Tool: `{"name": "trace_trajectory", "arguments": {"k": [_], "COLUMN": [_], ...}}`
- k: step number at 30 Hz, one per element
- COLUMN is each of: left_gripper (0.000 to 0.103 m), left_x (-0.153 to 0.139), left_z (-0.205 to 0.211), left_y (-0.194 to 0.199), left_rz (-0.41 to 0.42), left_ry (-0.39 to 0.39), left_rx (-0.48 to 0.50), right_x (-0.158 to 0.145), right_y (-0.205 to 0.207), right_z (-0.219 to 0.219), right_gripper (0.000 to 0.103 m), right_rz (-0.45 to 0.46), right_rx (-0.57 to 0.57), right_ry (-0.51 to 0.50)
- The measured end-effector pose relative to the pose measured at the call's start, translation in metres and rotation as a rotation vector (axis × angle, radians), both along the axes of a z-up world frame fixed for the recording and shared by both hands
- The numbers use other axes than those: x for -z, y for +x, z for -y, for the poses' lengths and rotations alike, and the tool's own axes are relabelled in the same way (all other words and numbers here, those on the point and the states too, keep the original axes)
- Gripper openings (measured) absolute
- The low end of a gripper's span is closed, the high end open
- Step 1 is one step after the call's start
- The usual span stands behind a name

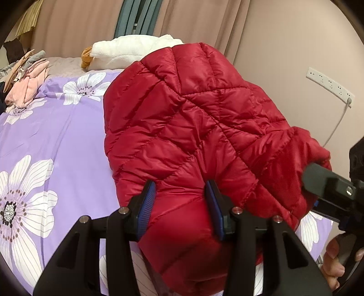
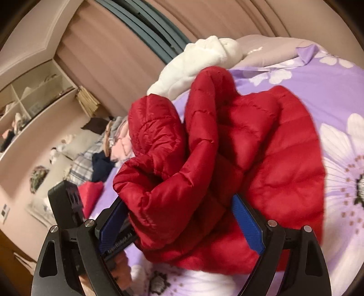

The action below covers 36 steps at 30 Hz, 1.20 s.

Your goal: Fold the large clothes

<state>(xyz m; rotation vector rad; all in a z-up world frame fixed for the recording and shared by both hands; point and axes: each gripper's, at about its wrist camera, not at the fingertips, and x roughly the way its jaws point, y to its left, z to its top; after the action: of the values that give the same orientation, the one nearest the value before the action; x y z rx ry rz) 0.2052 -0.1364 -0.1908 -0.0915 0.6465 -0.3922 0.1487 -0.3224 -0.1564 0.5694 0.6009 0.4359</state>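
A red quilted puffer jacket (image 1: 188, 127) lies bunched on the purple flowered bed cover (image 1: 56, 136). My left gripper (image 1: 180, 200) is shut on a thick fold of the jacket at its near edge. My right gripper (image 2: 179, 218) is shut on another bunched part of the jacket (image 2: 227, 159), with puffy folds standing up between its blue pads (image 2: 248, 223). In the left wrist view the right gripper (image 1: 316, 184) bites the jacket's fleece-lined edge at the right. In the right wrist view the left gripper's body (image 2: 66, 202) shows at lower left.
A white fleece garment (image 1: 132, 52) lies at the bed's far end. A pile of pink and grey clothes (image 1: 25, 82) sits at the far left of the bed. Curtains (image 1: 200, 20), a wall socket strip (image 1: 329, 86) and open shelves (image 2: 34, 95) surround the bed.
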Motion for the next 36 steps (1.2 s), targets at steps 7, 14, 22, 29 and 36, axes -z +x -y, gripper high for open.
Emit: {"name": "trace_trajectory", "arguments": {"k": [7, 14, 22, 29, 36], "left_gripper": [0.048, 0.059, 0.059, 0.059, 0.059], "left_x": [-0.002, -0.014, -0.011, 0.0, 0.006], "left_z": [-0.008, -0.049, -0.064, -0.045, -0.046], "left_y": [-0.003, -0.004, -0.004, -0.005, -0.003], "left_rz": [0.001, -0.046, -0.067, -0.077, -0.08], "left_ry": [0.006, -0.113, -0.09, -0.019, 0.008], "left_rx": [-0.028, -0.081, -0.117, -0.096, -0.124], "right_x": [-0.007, -0.031, -0.006, 0.031, 0.053], "right_y": [-0.001, -0.032, -0.029, -0.008, 0.004], "right_z": [-0.016, 0.007, 0.042, 0.059, 0.055], "right_gripper": [0.02, 0.016, 0.016, 0.016, 0.015], "right_rz": [0.031, 0.139, 0.026, -0.138, -0.177], "right_rx": [0.12, 0.222, 0.364, 0.419, 0.396], "right_ry": [-0.145, -0.126, -0.139, -0.255, -0.352]}}
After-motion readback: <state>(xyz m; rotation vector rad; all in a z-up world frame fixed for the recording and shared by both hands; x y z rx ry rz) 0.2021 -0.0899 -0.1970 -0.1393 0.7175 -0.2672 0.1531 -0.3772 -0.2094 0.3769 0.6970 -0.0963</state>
